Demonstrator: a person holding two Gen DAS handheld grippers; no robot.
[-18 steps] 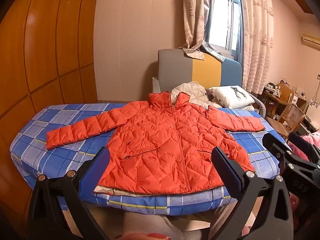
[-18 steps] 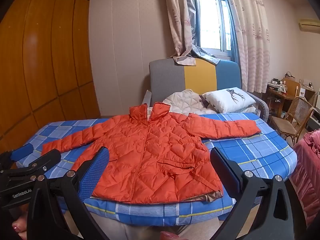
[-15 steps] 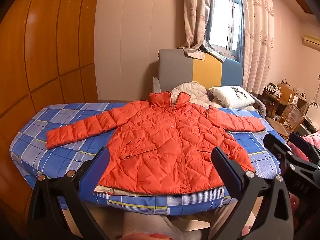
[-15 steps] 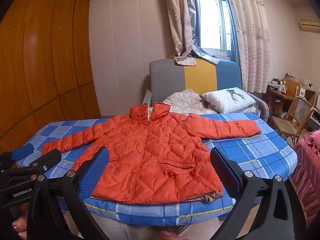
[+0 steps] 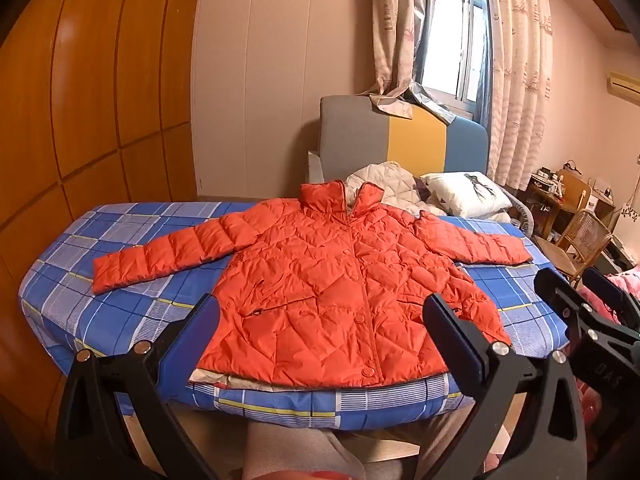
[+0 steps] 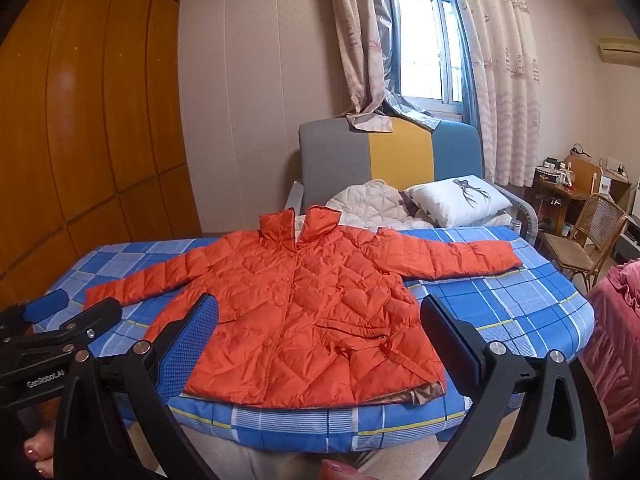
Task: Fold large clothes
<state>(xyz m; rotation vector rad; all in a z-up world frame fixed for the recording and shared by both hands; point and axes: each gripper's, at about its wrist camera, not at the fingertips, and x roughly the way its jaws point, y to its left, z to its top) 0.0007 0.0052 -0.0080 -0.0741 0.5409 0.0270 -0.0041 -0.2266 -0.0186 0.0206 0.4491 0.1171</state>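
Observation:
An orange quilted puffer jacket lies flat and buttoned on the blue plaid bed, both sleeves spread out sideways, collar toward the headboard. It also shows in the right wrist view. My left gripper is open and empty, held in the air in front of the bed's near edge, short of the jacket's hem. My right gripper is open and empty too, at the same distance. The right gripper shows at the right edge of the left wrist view; the left gripper shows at the left edge of the right wrist view.
A grey, yellow and blue headboard stands behind the bed, with a cream quilted garment and a white pillow before it. A wooden wardrobe is on the left. A wicker chair and cluttered desk are on the right.
Almost nothing has changed. Both grippers stay open and drift very slightly; the jacket has not moved.

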